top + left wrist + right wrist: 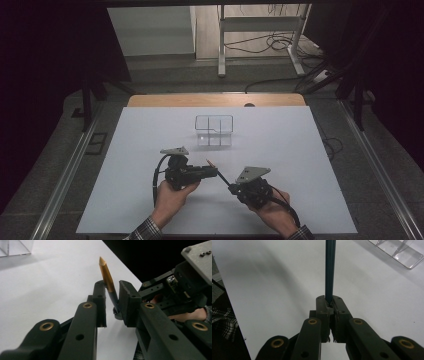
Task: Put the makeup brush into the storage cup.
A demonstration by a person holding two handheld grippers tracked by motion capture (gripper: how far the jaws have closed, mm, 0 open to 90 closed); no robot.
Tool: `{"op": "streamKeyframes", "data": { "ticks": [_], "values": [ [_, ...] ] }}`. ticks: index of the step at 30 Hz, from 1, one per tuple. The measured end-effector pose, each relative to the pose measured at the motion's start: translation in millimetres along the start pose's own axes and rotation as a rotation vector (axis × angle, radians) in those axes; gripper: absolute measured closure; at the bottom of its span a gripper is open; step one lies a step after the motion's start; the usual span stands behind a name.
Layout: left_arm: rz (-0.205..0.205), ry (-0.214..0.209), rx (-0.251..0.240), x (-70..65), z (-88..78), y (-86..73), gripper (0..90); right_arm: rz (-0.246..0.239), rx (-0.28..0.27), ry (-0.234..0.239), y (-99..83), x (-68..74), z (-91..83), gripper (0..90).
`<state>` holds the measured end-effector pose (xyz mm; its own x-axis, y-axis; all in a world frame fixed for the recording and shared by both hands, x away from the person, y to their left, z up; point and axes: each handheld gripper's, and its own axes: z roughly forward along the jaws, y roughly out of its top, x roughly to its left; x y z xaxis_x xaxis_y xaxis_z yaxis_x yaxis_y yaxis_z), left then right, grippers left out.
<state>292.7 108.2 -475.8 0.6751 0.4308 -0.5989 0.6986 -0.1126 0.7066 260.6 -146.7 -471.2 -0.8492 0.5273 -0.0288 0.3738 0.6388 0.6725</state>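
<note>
A dark teal pencil (224, 179) with a bare sharpened wooden tip (106, 273) hangs above the white table (300, 165), front and centre. My right gripper (231, 187) is shut on its blunt end, and in the right gripper view the shaft (330, 267) runs straight up from the pinched pads (329, 303). My left gripper (215, 171) comes in from the left. Its jaws (112, 293) straddle the pencil just below the tip, with a thin gap showing beside the shaft. Each gripper is held by a hand in a plaid sleeve.
A clear plastic box with inner dividers (215, 131) stands on the table behind the grippers, with bare white surface around it. It also shows as a box corner (15, 247) in the left gripper view and as a box edge (399, 250) in the right gripper view.
</note>
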Motion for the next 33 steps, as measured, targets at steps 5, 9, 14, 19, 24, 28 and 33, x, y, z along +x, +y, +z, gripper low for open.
{"op": "streamKeyframes", "data": {
  "ticks": [5,9,14,19,24,28,33],
  "values": [
    [-0.005,-0.012,-0.004,0.0,0.2,0.4,77.7,-0.004,-0.001,0.002,0.2,0.2,0.2,84.7],
    [-0.008,-0.019,-0.005,-1.0,0.7,0.5,77.7,-0.005,0.002,0.007,0.3,0.8,0.9,84.7],
    [-0.006,-0.023,-0.003,-2.2,1.6,0.9,78.5,-0.011,0.007,0.013,0.4,1.3,1.4,84.8],
    [0.003,-0.019,-0.001,-3.5,2.6,1.2,76.9,-0.011,0.011,0.017,0.6,1.7,2.2,84.8],
    [0.014,-0.013,0.006,-5.7,3.7,1.5,75.5,-0.019,0.013,0.021,0.9,2.8,3.1,84.8],
    [0.009,-0.022,0.003,-6.1,3.4,1.3,81.8,-0.019,0.014,0.023,1.0,3.9,3.5,84.8],
    [0.037,-0.009,0.018,-9.5,4.4,1.7,83.3,-0.023,0.022,0.035,0.2,4.2,5.6,83.6]
  ]
}}
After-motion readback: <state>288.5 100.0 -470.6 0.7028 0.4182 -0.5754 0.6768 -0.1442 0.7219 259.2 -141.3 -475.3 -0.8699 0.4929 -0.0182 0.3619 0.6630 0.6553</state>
